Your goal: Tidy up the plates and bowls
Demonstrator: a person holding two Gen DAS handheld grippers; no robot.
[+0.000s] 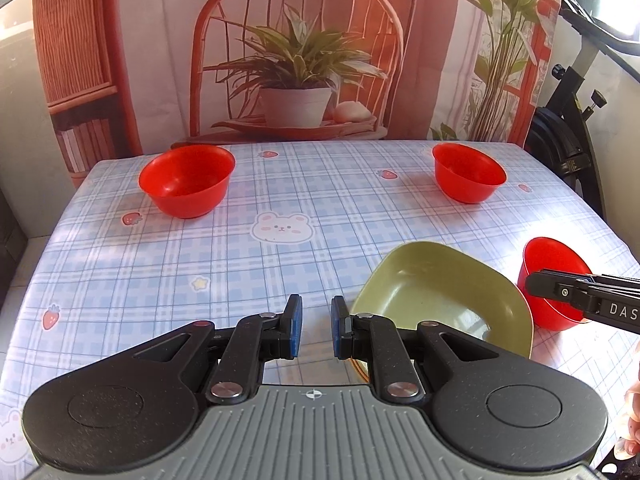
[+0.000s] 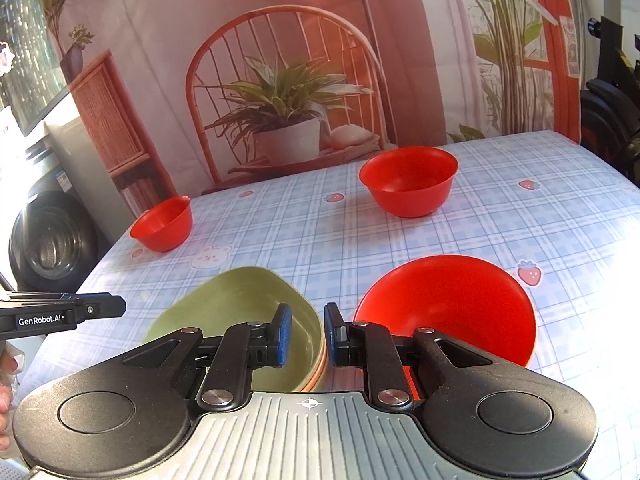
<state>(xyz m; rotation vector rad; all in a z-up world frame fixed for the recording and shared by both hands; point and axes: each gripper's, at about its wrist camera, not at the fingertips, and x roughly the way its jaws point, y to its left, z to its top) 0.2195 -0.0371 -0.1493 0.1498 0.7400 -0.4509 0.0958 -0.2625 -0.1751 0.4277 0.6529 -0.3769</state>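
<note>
A green squarish plate (image 1: 436,292) lies near the table's front, also in the right wrist view (image 2: 240,312). Three red bowls stand on the table: far left (image 1: 186,180), far right (image 1: 468,178), and near right (image 1: 554,280). In the right wrist view they are the far left bowl (image 2: 162,224), the far bowl (image 2: 408,180) and the near bowl (image 2: 452,308). My left gripper (image 1: 316,326) is open and empty, just left of the plate. My right gripper (image 2: 307,334) is open, its jaws either side of the plate's right rim, beside the near bowl.
The table (image 1: 240,264) has a blue plaid cloth with bear and strawberry prints. A printed backdrop (image 1: 296,52) hangs behind its far edge. An exercise machine (image 1: 568,128) stands at the right, a washing machine (image 2: 48,236) at the left.
</note>
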